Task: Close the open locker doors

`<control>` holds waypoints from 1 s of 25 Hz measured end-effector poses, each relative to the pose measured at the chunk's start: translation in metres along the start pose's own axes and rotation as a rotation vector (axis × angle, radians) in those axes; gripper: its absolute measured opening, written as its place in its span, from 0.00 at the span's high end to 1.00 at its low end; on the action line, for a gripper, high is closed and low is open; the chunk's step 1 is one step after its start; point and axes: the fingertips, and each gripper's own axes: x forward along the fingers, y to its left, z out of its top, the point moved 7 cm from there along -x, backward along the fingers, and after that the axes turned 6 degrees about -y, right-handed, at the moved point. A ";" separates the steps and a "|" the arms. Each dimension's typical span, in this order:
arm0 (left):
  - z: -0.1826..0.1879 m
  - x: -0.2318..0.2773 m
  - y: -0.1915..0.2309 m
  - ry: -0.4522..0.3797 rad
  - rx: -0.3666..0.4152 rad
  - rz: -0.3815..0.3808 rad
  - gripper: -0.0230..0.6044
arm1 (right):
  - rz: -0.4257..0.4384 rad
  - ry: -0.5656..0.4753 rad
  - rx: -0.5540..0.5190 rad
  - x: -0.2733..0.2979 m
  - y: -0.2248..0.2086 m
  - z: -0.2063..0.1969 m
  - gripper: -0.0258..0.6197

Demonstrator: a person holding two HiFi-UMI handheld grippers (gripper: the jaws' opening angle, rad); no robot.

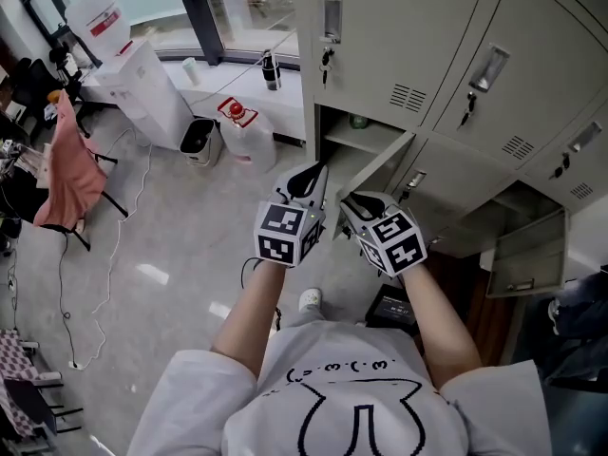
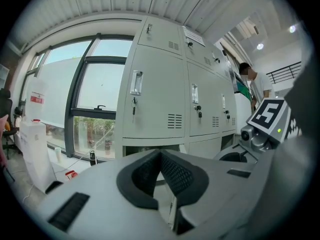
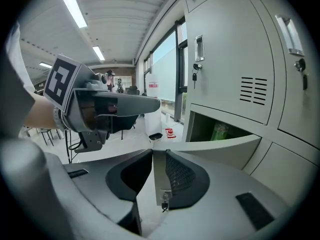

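head view | 2 open: near door [image 1: 372, 180], lower-right door [image 1: 528, 253] | near door juts out edge-on | right hand-held gripper [image 3: 159, 155] pinches its edge | left hand-held gripper [image 2: 160, 154] pressed together

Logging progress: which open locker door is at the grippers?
The left open door: its edge is between the right gripper's jaws. The lower-right open door hangs apart from both.

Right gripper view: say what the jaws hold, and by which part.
The right gripper holds the open locker door. Its jaws pinch the door's free edge, close to the lock with its key.
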 end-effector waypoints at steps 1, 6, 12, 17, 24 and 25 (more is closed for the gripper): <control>0.001 -0.001 0.004 -0.008 0.005 0.007 0.93 | 0.000 0.001 -0.005 0.004 0.000 0.002 0.82; 0.002 0.003 0.023 -0.026 0.017 0.009 0.93 | -0.085 0.020 -0.029 0.025 -0.010 0.007 0.94; 0.003 0.012 0.045 -0.033 0.008 -0.005 0.93 | -0.114 0.012 -0.008 0.050 -0.022 0.016 0.94; 0.005 0.022 0.064 -0.035 0.024 -0.018 0.93 | -0.128 0.019 -0.007 0.073 -0.028 0.022 0.94; 0.005 0.036 0.087 -0.040 0.029 -0.036 0.93 | -0.159 0.010 0.021 0.101 -0.046 0.031 0.94; 0.005 0.038 0.089 -0.040 0.029 -0.038 0.93 | -0.161 0.009 0.024 0.104 -0.049 0.032 0.94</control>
